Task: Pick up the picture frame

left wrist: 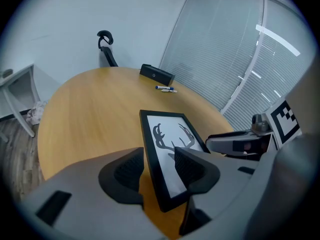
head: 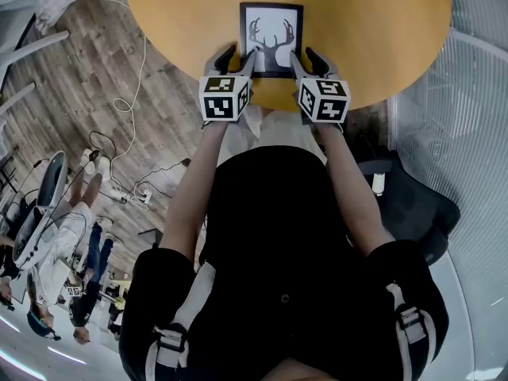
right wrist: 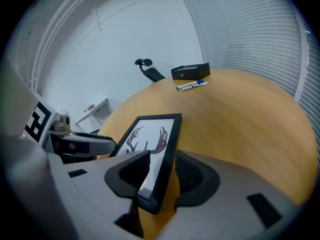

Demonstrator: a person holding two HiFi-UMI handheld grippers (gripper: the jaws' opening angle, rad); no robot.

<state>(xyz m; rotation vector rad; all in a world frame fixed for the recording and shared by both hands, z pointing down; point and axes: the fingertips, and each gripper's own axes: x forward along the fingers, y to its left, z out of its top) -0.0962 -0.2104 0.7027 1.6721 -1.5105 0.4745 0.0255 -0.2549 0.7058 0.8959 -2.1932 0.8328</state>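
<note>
A black picture frame (head: pixel 271 38) with an antler print lies flat on the round yellow table (head: pixel 175 14), close to the near edge. My left gripper (head: pixel 240 56) straddles the frame's near left corner, and my right gripper (head: pixel 304 56) straddles its near right corner. In the left gripper view the frame (left wrist: pixel 167 149) has its edge between the wide jaws of the left gripper (left wrist: pixel 156 159), with a gap beside the left pad. The right gripper view shows the frame (right wrist: pixel 150 144) edge inside the open right gripper (right wrist: pixel 161 160), neither pad pressing on it.
A black box (left wrist: pixel 156 74) and two markers (left wrist: pixel 165 88) lie at the table's far side. A chair back (left wrist: pixel 106 46) stands behind the table and a white desk (left wrist: pixel 17 89) to the left. Window blinds (head: pixel 444 133) run along the right. Cables (head: pixel 119 181) trail over the wooden floor.
</note>
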